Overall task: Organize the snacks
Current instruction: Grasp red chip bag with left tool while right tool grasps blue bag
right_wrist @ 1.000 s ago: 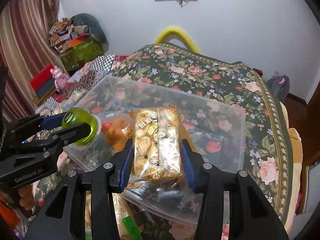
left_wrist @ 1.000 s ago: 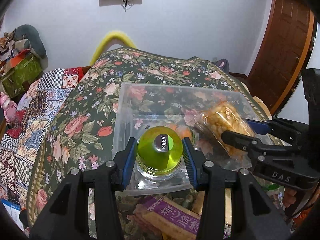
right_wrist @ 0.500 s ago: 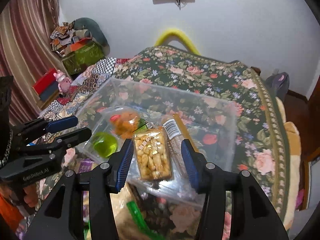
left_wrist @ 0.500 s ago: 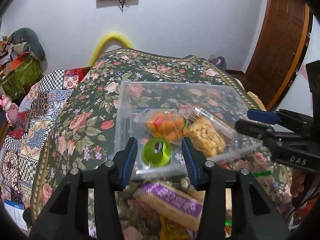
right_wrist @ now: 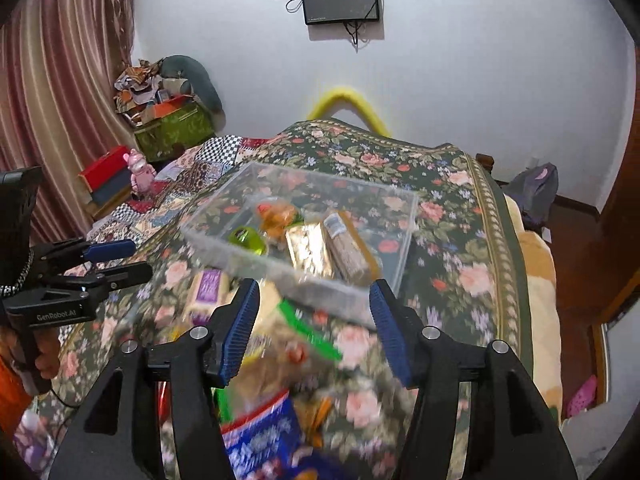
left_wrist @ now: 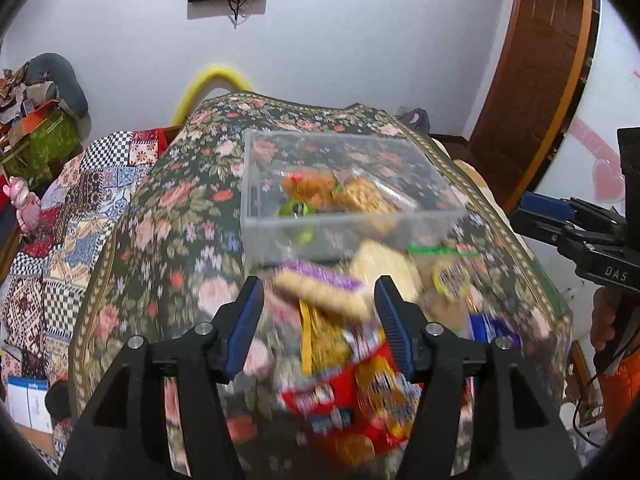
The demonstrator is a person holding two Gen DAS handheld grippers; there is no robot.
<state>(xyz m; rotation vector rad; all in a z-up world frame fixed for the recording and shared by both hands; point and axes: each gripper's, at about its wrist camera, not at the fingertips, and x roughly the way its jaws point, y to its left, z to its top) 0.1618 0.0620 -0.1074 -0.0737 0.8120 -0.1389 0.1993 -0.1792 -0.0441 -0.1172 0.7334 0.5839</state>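
Observation:
A clear plastic box (left_wrist: pixel 352 236) (right_wrist: pixel 404 240) stands on the floral tablecloth. In it lie a green-lidded jar (left_wrist: pixel 298 210) (right_wrist: pixel 248 240), an orange snack bag (left_wrist: pixel 308 188) (right_wrist: pixel 278 216) and a golden snack pack (left_wrist: pixel 362 198) (right_wrist: pixel 308 250). My left gripper (left_wrist: pixel 318 320) is open and empty, above a purple-labelled snack pack (left_wrist: pixel 324 284) in front of the box. My right gripper (right_wrist: pixel 314 328) is open and empty, over loose snacks with a green-edged bag (right_wrist: pixel 308 330). Each gripper shows in the other view, the right one (left_wrist: pixel 560 216) and the left one (right_wrist: pixel 112 258).
A heap of snack packs, red (left_wrist: pixel 340 392) and blue (right_wrist: pixel 260 436), lies on the near table, blurred. The table drops off on both sides. A patchwork-covered surface (left_wrist: pixel 60 220) is at the left, a wooden door (left_wrist: pixel 536 80) at the right.
Both grippers let go of the jar and the golden pack in the box, opened, and have drawn back toward the near heap of snacks.

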